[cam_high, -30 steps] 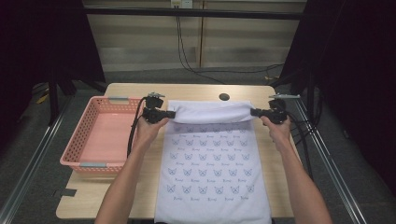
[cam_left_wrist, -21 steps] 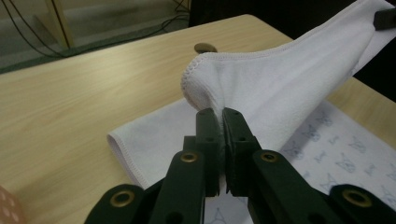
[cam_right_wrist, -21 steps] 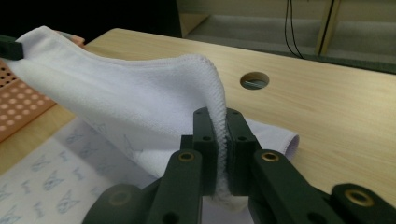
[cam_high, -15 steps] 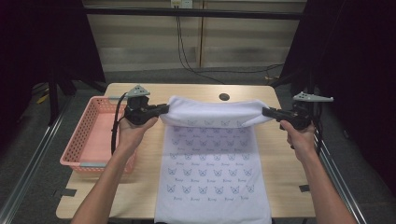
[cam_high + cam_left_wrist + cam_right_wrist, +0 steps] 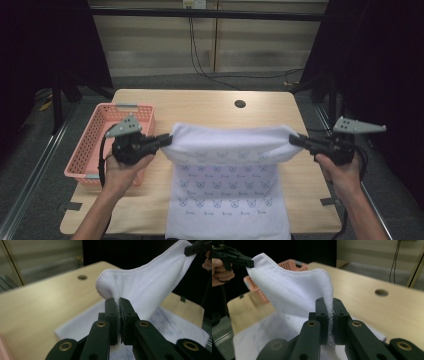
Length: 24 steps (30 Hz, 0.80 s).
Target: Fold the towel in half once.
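Fold in hand: left gripper (image 5: 166, 140) and right gripper (image 5: 295, 141) each clamped tight on a far corner of the towel (image 5: 227, 200), lifted above the table (image 5: 200, 107); next, I judge, carry both corners evenly toward the near edge.

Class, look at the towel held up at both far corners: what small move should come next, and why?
Probably carry both tongs, left and right, toward the near edge to finish the fold: each is shut on a corner of the towel, whose far edge is lifted while its near half lies flat.
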{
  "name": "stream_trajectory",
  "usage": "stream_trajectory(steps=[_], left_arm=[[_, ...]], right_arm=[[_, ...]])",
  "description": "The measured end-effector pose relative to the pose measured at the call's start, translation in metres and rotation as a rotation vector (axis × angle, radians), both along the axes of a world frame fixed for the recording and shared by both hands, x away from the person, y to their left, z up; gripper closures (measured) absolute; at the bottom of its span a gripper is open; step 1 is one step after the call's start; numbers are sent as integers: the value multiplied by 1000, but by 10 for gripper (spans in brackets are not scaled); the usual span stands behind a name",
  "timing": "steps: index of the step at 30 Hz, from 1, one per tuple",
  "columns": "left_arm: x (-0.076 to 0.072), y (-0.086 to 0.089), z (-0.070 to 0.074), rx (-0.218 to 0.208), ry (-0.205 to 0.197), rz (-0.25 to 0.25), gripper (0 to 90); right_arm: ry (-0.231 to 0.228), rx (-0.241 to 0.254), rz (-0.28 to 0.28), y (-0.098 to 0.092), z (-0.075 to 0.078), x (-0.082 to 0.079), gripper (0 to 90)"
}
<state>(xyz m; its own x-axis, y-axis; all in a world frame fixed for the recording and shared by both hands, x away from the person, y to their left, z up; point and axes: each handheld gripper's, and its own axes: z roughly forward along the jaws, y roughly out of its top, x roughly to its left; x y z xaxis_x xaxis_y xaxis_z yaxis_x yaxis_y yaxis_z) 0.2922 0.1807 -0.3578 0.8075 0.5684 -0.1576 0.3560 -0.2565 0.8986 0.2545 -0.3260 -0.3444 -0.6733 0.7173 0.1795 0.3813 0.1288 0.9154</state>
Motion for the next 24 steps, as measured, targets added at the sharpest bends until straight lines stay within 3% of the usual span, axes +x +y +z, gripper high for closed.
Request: stream_trajectory(steps=[5, 8, 13, 16, 18, 20, 22, 24], left_arm=[[-24, 5, -52, 33, 95, -33, 859], [-36, 5, -75, 51, 125, -63, 840], [-45, -3, -110, 136, 239, -102, 853], [-55, -3, -114, 184, 253, -146, 854], [-59, -1, -115, 178, 316, -201, 850], [-67, -3, -113, 215, 296, -232, 840], [-71, -4, -109, 207, 332, -276, 820], [-74, -1, -105, 180, 314, -299, 740]], right_arm=[[94, -31, 39, 3, -45, -29, 843], [160, -60, 65, 6, -73, -45, 837], [279, -123, 104, 8, -110, -65, 835], [308, -126, 141, 8, -117, -76, 829], [328, -148, 173, 9, -118, -83, 814], [342, -160, 207, 11, -119, -90, 762], [358, -182, 229, 13, -119, -100, 720], [368, -160, 237, 13, -116, -106, 630]])
